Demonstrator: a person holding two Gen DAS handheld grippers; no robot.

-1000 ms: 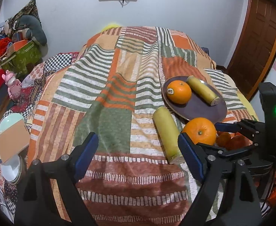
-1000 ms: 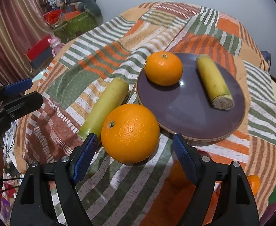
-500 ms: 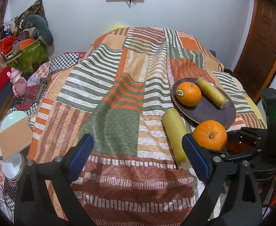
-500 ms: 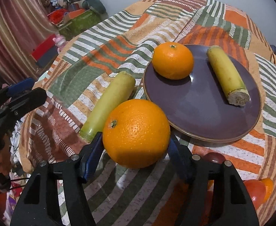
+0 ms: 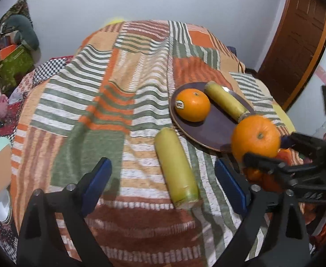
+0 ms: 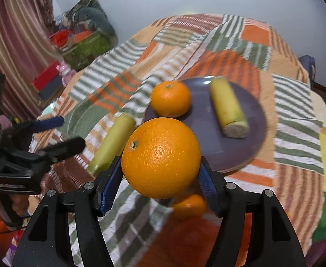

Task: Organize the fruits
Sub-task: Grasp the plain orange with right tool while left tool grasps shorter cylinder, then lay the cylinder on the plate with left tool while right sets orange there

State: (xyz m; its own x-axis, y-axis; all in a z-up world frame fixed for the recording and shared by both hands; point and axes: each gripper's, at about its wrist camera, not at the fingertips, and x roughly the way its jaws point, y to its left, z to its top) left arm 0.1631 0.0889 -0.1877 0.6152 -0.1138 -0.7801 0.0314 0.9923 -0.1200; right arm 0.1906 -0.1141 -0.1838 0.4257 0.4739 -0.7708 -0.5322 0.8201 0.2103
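Left gripper [image 5: 163, 185]: jaws spread wide, holding nothing, poised over the striped blanket [image 5: 91, 102] with the loose banana piece [image 5: 176, 166] lying between its fingers. Centre: the purple plate [image 6: 247, 151] carries a small orange [image 6: 170, 99] and a second banana piece [image 6: 228, 109]. Right gripper [image 6: 160, 178]: clamped on the large orange [image 6: 160, 158], which appears lifted off the blanket at the plate's near rim. Recommendation — carry it over the bare near portion of the plate, lower until seated, then release, since a round fruit will likely roll.
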